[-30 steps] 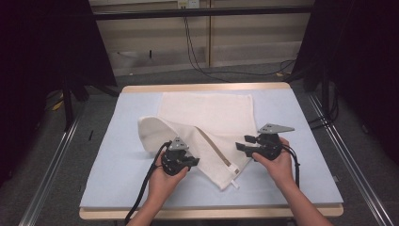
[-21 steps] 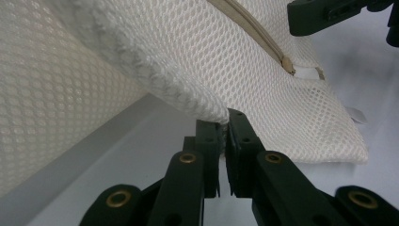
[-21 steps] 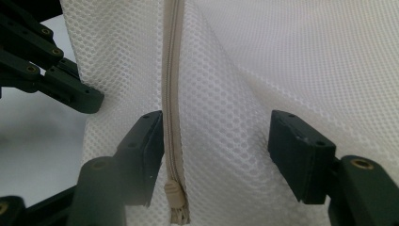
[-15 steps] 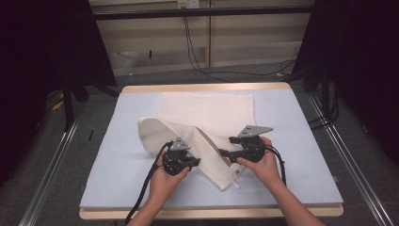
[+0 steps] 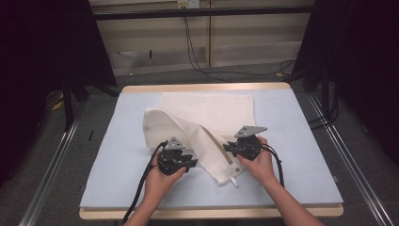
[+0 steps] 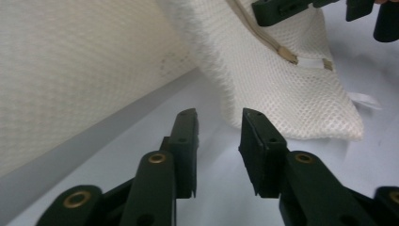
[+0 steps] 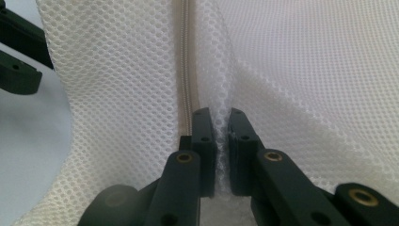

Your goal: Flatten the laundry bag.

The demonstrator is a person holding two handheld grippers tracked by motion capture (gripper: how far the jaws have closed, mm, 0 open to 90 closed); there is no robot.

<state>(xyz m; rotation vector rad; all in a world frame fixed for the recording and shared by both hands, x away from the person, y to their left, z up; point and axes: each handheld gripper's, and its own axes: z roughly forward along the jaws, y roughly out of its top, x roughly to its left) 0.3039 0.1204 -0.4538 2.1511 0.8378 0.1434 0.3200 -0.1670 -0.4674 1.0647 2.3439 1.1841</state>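
Left gripper over the pale blue mat, jaws just opened, nothing between them.

The two black jaws stand parted, with bare mat in the gap. Just beyond their tips lies the folded corner of a white mesh bag, its beige zipper running diagonally, a white tab at the edge. The other gripper sits on the bag at top right.
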